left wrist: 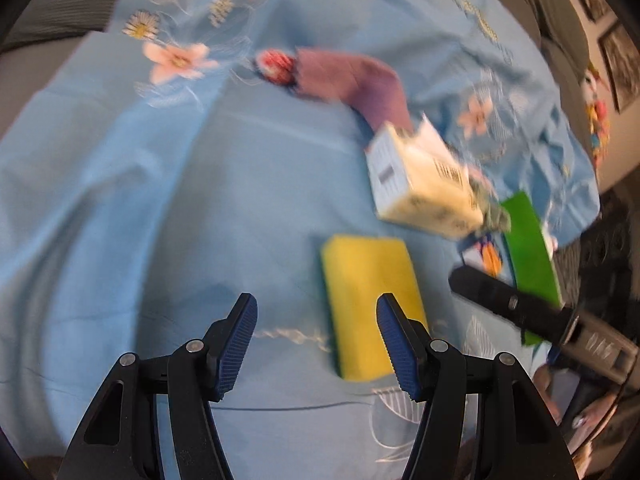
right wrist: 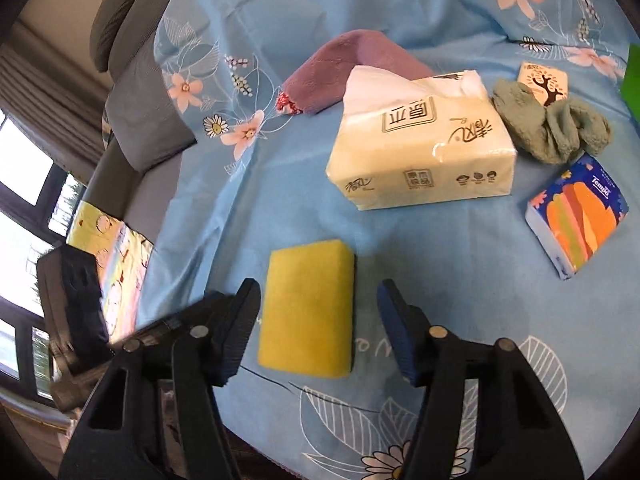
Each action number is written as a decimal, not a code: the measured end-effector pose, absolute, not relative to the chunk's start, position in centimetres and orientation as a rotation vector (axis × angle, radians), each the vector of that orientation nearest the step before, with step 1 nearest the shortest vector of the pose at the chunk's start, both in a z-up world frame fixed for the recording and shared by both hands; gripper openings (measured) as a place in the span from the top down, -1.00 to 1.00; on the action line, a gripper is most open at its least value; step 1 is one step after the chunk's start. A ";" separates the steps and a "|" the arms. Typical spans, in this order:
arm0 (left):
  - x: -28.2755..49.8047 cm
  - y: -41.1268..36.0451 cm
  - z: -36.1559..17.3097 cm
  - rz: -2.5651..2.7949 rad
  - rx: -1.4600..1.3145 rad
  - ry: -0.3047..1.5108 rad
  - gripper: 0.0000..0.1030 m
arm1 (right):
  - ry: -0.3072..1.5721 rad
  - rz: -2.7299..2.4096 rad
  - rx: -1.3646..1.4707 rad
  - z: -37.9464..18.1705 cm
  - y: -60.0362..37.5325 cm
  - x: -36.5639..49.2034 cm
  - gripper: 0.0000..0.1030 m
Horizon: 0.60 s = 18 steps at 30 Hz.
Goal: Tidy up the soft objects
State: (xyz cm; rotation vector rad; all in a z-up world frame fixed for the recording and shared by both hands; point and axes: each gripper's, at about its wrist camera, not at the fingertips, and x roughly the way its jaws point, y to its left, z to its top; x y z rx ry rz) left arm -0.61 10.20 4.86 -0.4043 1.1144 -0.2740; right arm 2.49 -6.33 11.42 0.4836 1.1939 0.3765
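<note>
A yellow sponge lies flat on the blue floral sheet. My right gripper stands open astride the sponge, with a gap showing on each side. In the left wrist view the same sponge sits ahead and to the right of my left gripper, which is open and empty; its right finger overlaps the sponge's edge. Further back are a purple towel, a large cream tissue pack, a grey-green cloth and two small tissue packets.
A green flat object lies at the sheet's right edge. Grey cushions border the sheet on the left. A black box and a yellow patterned cloth sit beyond that edge. The right gripper's black finger enters the left wrist view.
</note>
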 end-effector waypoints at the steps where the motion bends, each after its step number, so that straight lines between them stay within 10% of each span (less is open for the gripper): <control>1: -0.6 9.6 4.6 -0.289 -0.399 1.129 -0.22 | 1.192 0.377 0.485 11.4 -6.3 2.4 -0.13; 18: -0.2 6.4 3.5 -0.353 -0.367 1.176 -0.22 | 1.316 0.372 0.479 7.8 -5.8 2.9 -0.19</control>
